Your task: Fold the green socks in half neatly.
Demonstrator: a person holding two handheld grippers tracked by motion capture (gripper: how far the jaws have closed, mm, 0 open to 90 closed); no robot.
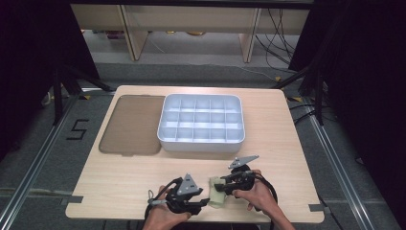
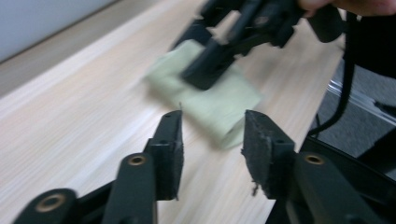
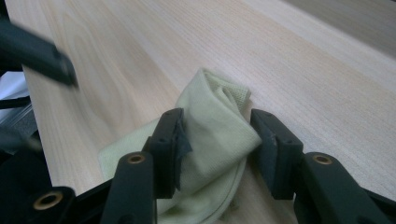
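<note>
Light wooden table [image 1: 143, 167], wide and mostly bare. On its far half, a brown flat lid [image 1: 131, 124] lying just left of a white compartment tray [image 1: 201, 139], the two side by side. At the near edge, a pale green folded cloth [image 1: 216, 194] [image 2: 210, 100] [image 3: 210, 140], lying between both grippers. Right gripper [image 1: 223, 184] [image 3: 217, 135] with jaws parted around a raised fold of cloth, pads close on either side, not visibly pinching it. Left gripper [image 1: 203, 202] [image 2: 212, 140] with jaws apart, holding nothing, cloth edge just ahead of its tips.
</note>
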